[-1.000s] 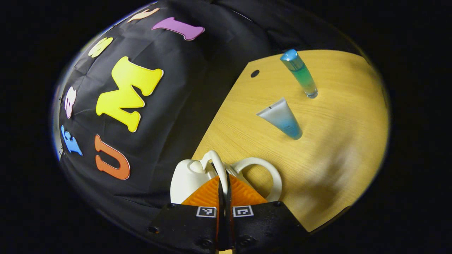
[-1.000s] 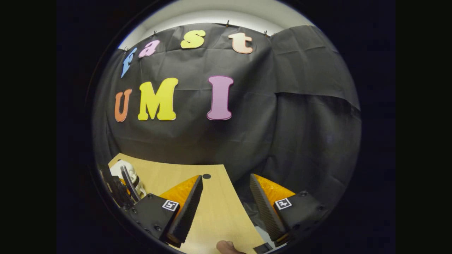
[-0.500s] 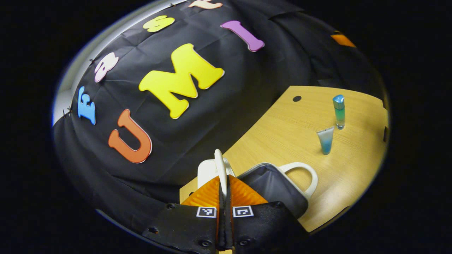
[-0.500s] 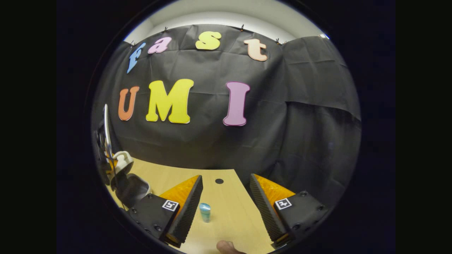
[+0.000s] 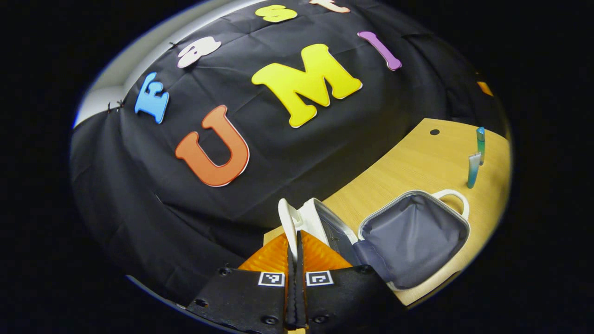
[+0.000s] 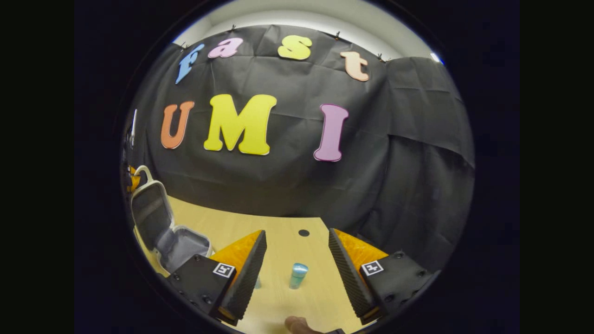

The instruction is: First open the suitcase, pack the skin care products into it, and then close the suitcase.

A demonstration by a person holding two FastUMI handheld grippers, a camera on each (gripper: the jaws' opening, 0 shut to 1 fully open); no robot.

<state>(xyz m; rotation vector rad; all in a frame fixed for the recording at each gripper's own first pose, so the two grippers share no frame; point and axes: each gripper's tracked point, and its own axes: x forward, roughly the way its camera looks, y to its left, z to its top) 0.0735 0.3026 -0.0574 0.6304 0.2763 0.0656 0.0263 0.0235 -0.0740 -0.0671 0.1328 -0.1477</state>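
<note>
Change: your left claw [image 5: 294,241], clenched on the lid handle of the small white hard-shell suitcase [image 5: 413,236], has swung the lid from nearly closed to upright; the grey lining is now exposed.
Meaning: opening looks nearly complete; packing is next.
Right claw [image 6: 297,260]: released, hovering above the wooden tabletop [image 6: 278,297].
Products: the slim blue-green bottle [image 6: 297,275] stands between its fingers; the pale blue squeeze tube [image 5: 473,170] stands just beside it.
Obstruction: none seen between products and suitcase.
</note>
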